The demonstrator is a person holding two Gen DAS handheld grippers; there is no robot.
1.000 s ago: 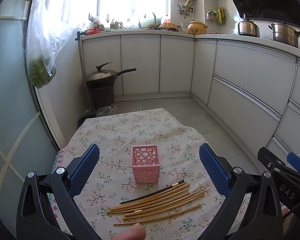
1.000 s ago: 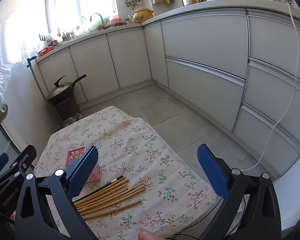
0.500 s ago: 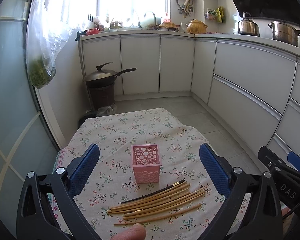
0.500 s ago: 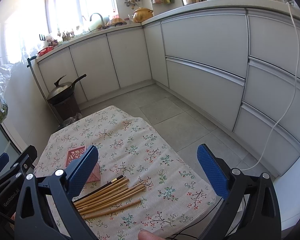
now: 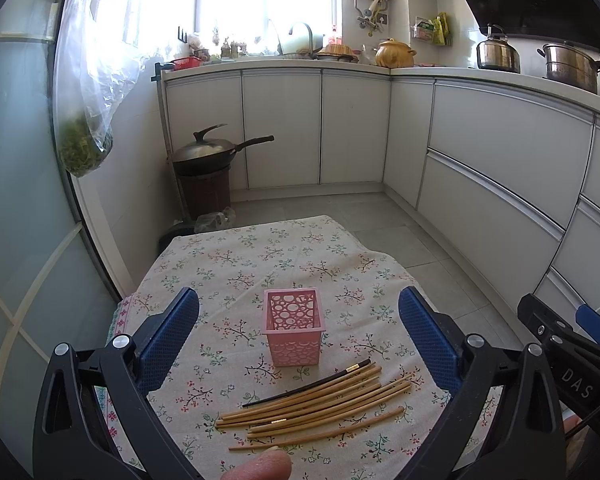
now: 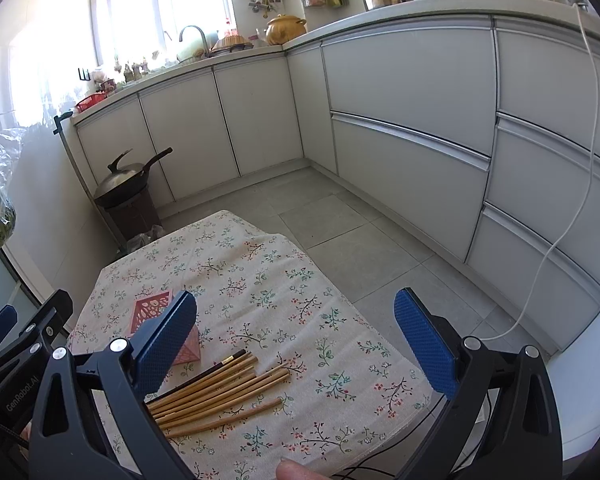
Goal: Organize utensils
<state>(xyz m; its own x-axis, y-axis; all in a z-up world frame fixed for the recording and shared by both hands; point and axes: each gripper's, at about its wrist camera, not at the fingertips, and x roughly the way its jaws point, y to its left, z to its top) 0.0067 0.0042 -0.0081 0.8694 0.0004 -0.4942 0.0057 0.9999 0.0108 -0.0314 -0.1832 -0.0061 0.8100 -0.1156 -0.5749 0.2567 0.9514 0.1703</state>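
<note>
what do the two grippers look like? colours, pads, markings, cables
Both match: black plastic frames with silver screws and two blue fingers with textured pads. Left gripper: its side reads "GenRobot.AI" in the right wrist view. Right gripper: its side shows "DAS" in the left wrist view. A thin black cable runs by each grip. No sleeves show, only a fingertip at each frame's bottom edge.

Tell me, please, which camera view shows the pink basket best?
The left wrist view: the pink basket stands whole and unobstructed between the open fingers of the left gripper, just beyond the chopsticks. In the right wrist view the basket is mostly hidden behind a finger of the right gripper.
</note>
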